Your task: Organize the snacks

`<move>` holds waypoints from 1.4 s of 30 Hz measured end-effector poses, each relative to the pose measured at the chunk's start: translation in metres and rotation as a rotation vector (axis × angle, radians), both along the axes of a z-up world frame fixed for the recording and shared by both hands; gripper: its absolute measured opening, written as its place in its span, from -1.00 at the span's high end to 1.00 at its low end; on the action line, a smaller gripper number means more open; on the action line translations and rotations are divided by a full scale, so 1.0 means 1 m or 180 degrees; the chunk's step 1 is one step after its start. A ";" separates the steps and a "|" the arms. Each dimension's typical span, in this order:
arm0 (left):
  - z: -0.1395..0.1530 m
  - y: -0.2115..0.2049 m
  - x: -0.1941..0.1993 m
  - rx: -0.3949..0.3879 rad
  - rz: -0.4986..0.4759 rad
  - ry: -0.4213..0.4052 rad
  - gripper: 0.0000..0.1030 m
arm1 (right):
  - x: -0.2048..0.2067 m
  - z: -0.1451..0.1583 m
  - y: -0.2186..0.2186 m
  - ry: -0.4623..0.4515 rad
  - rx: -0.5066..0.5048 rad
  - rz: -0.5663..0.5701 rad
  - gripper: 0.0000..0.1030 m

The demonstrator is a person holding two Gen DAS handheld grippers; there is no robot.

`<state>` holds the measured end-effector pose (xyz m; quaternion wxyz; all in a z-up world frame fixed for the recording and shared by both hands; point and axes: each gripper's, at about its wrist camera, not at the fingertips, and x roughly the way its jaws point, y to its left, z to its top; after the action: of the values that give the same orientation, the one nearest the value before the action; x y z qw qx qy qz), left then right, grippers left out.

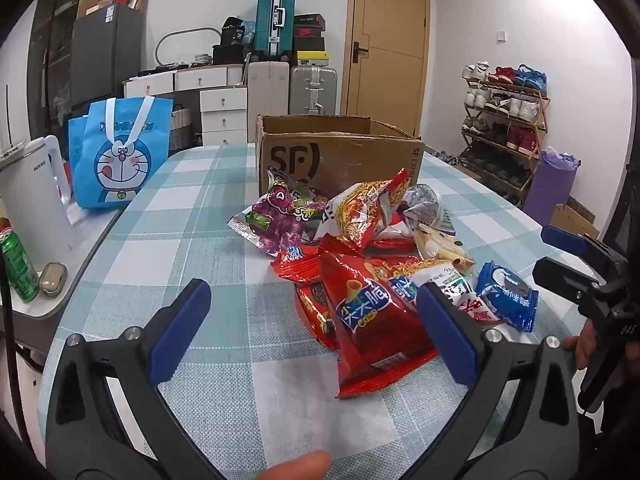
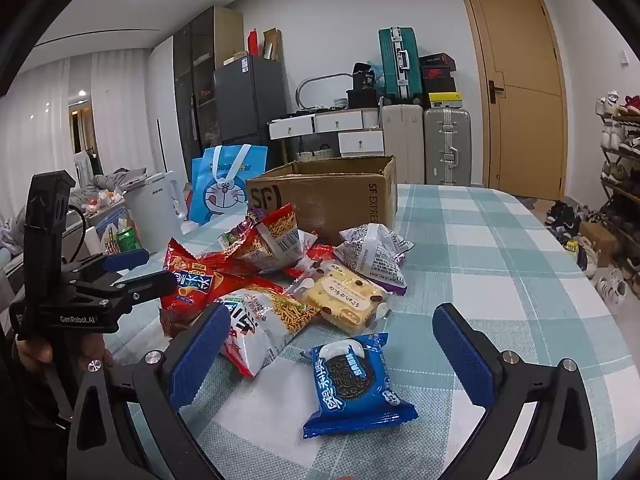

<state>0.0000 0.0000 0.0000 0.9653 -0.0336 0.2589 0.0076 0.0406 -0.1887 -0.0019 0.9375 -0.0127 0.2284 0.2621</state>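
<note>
Both hand-held grippers, left point(image 1: 312, 332) and right point(image 2: 332, 352), are held wide open and empty. Snack packets point(image 1: 360, 248) are heaped on the bench point(image 1: 180, 208) before the cardboard box point(image 1: 340, 148). Overlapping packets risk being dragged or double-gripped.

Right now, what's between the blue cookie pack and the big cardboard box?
In the right wrist view, the snack pile: a yellow cracker pack and a purple-white bag lie between the blue cookie pack and the cardboard box.
</note>
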 end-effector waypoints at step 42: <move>0.000 0.000 -0.001 -0.0015 0.0006 -0.0024 -0.99 | 0.002 -0.002 0.000 0.0046 -0.0012 0.0017 -1.00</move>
<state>-0.0006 0.0003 0.0005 0.9662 -0.0361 0.2553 0.0078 0.0421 -0.1883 -0.0037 0.9351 -0.0133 0.2357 0.2643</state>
